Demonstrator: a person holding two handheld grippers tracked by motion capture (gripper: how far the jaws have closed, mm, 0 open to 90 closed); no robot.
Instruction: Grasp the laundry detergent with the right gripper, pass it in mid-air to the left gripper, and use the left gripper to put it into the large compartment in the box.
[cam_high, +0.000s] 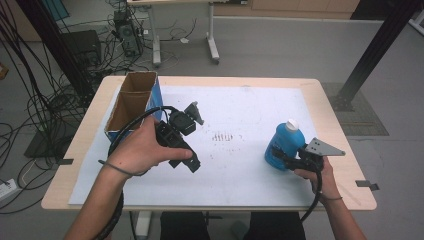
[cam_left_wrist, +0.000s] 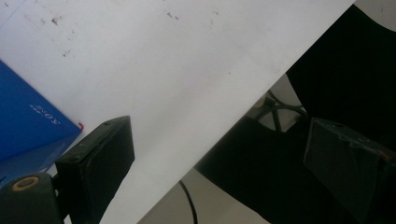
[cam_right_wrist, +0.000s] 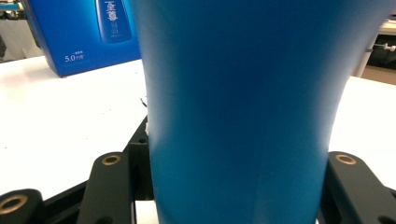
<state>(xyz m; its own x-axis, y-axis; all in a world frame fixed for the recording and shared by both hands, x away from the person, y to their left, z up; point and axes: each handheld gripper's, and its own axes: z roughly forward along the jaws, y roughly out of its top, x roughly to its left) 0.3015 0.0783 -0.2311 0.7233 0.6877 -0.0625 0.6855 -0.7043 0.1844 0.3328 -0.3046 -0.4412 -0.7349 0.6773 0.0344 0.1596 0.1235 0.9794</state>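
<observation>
One table (cam_high: 330, 107) carries one white sheet (cam_high: 250, 110) that covers most of its top. On the sheet's far left corner stands one blue carton (cam_high: 131, 102), open at the top with two brown-lined compartments side by side; its blue printed side also shows behind the bottle in the right gripper view (cam_right_wrist: 84, 32) and at the left edge of the left gripper view (cam_left_wrist: 28, 121). Well apart from it, near the sheet's right edge, is one blue bottle (cam_high: 284, 146) with a white cap. It stands roughly upright, long axis vertical, cap uppermost and leaning slightly toward the far side of the table. The right gripper (cam_high: 295, 159) comes at it from the near right, and the right gripper view has the bottle's body (cam_right_wrist: 243, 116) set squarely between the two black jaws, which sit tight against its left and right sides low on the body, clamped on it. The left gripper (cam_high: 181, 134) is held in the left hand (cam_high: 145, 147) above the sheet just beside the carton. In the left gripper view (cam_left_wrist: 219, 177) its two jaws stand wide apart with nothing between them, over the sheet's near edge.
</observation>
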